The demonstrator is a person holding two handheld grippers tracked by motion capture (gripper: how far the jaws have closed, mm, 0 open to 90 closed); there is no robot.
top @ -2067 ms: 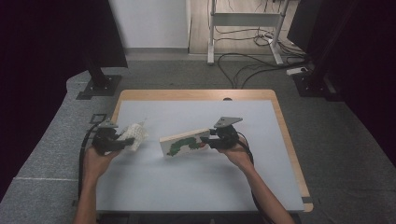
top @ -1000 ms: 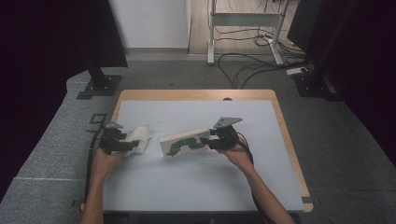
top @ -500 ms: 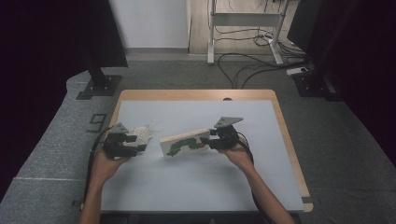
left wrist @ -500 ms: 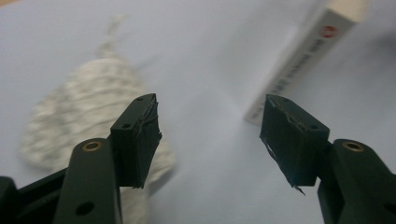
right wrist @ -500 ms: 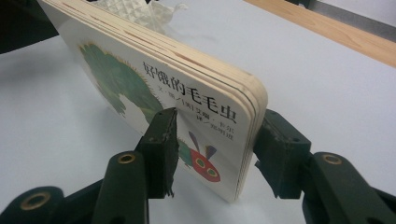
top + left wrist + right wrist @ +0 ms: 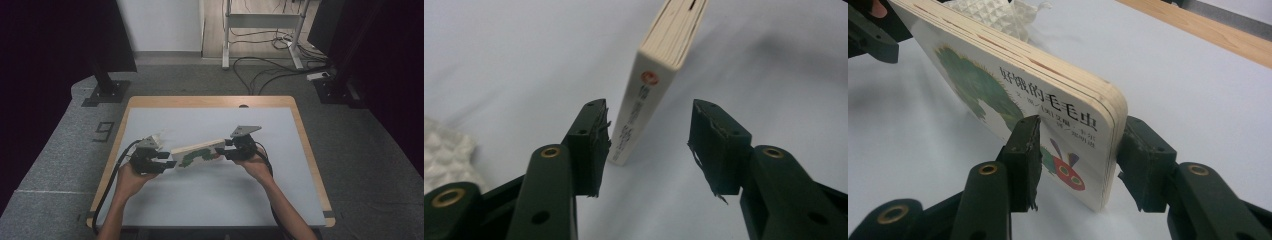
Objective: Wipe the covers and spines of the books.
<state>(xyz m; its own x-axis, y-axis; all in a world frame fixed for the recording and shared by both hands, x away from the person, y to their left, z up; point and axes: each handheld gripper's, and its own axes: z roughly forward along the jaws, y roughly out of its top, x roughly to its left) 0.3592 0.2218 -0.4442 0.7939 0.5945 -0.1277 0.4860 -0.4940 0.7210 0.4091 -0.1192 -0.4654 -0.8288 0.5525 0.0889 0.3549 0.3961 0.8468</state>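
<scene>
— Books? One board book (image 6: pixel 198 151) on one table (image 6: pixel 210 200).
— Grippers? Two: left gripper (image 6: pixel 162 163), right gripper (image 6: pixel 223 151).
— Anything else? One white textured wrapping (image 6: pixel 156 138); two hands.

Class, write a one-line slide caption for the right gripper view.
Right gripper clamps the thick cardboard picture book with a green caterpillar cover above the pale grey tabletop.

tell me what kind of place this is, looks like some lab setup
Probably a lab or recording studio set up for handling demos. A lone wood-edged table stands on grey carpet between dark panels on stands, cables trail across the floor behind it, and a person works with handheld grippers on a board book.
</scene>
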